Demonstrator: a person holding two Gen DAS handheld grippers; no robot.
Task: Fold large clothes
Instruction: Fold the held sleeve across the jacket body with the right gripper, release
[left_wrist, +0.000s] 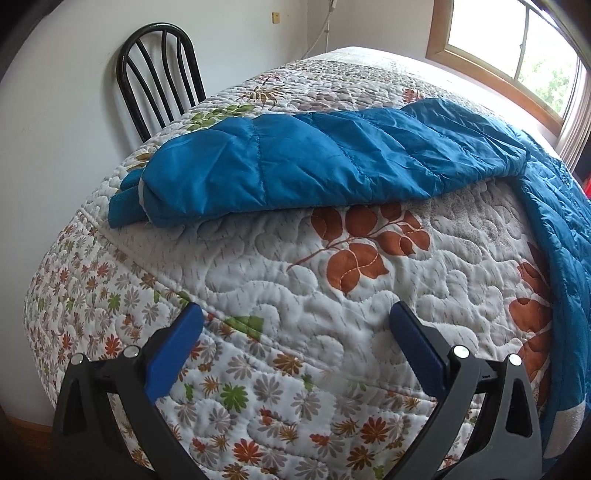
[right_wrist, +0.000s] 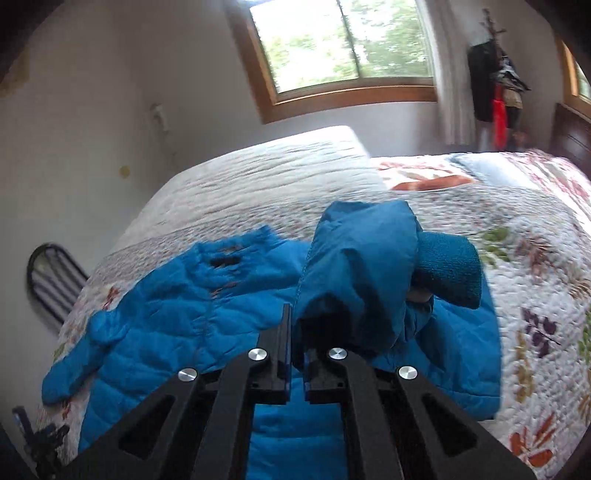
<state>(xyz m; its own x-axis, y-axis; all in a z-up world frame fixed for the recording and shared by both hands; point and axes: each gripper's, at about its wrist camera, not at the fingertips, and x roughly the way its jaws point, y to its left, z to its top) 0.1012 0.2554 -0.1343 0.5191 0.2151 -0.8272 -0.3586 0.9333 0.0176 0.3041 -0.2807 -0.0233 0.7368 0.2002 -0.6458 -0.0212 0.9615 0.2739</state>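
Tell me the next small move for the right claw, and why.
Probably carry the sleeve across and lay it on the jacket body. The right claw is shut on that sleeve, its knit cuff lifted above the quilt, while the left claw stands open and empty over the bed.

Black chair (left_wrist: 159, 79) (beside quilted bed (left_wrist: 332, 288))

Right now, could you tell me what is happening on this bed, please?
A person with a handheld gripper in each hand is folding a blue quilted puffer jacket spread on a floral quilted bedspread. The right gripper is shut on one jacket sleeve, holding its knit cuff end up over the jacket's body. The left gripper is open and empty above the bedspread's near edge, with the jacket's other sleeve lying flat ahead of it.
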